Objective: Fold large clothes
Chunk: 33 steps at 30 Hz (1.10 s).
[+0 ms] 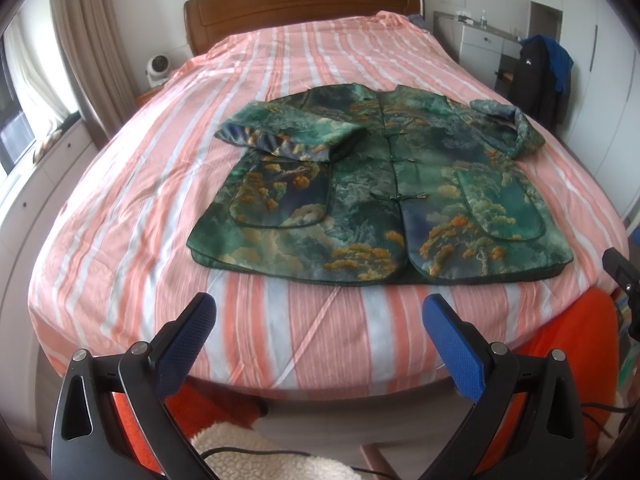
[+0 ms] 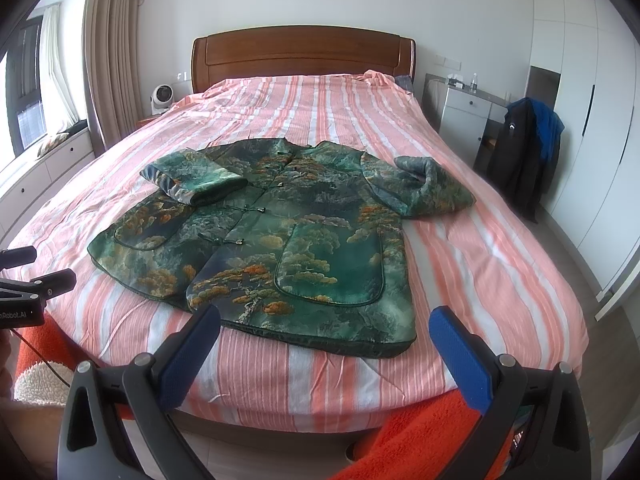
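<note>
A green patterned jacket (image 1: pixel 372 184) with orange tree prints lies flat, front up, on the pink striped bed (image 1: pixel 160 184). Its left sleeve (image 1: pixel 288 132) is folded across the chest; its right sleeve (image 1: pixel 508 124) lies bunched out to the side. The jacket also shows in the right wrist view (image 2: pixel 280 236). My left gripper (image 1: pixel 320 312) is open and empty, hovering over the foot of the bed, short of the jacket's hem. My right gripper (image 2: pixel 326 322) is open and empty, just above the hem near the right pocket (image 2: pixel 332 264).
A wooden headboard (image 2: pixel 304 52) stands at the far end. A small fan (image 2: pixel 162 98) sits at the left of the bed. A chair with dark and blue clothes (image 2: pixel 524 156) and white cabinets (image 2: pixel 468 116) stand at the right. An orange blanket (image 2: pixel 420 436) lies below the bed's foot.
</note>
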Motion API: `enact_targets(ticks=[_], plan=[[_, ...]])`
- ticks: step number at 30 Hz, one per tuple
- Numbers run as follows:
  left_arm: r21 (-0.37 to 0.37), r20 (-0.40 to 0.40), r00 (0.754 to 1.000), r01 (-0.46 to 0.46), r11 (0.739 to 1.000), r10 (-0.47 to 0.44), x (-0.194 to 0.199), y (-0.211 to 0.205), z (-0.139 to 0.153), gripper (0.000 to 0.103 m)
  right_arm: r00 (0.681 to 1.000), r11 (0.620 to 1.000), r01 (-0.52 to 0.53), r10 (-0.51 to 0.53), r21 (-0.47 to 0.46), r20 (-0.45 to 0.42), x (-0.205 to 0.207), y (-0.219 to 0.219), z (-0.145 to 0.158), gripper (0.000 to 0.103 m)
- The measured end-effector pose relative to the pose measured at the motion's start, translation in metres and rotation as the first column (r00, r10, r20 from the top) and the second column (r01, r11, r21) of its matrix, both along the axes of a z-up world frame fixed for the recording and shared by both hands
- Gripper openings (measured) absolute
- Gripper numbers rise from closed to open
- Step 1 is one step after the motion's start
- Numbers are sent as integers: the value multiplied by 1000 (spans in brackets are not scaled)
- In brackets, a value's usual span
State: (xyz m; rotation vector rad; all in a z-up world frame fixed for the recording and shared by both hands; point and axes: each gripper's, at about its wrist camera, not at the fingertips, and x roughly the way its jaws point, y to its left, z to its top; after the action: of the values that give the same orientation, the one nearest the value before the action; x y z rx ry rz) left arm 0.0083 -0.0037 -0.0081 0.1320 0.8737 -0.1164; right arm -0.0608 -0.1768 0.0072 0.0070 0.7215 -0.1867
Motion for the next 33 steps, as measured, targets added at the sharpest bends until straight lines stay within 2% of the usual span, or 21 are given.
enact_targets(ticks=[33], plan=[[-17,-10,1000,3,1000,-3,-1,2,-7,103,1000,1000,0,0,3,-2,0,0,-1,103]])
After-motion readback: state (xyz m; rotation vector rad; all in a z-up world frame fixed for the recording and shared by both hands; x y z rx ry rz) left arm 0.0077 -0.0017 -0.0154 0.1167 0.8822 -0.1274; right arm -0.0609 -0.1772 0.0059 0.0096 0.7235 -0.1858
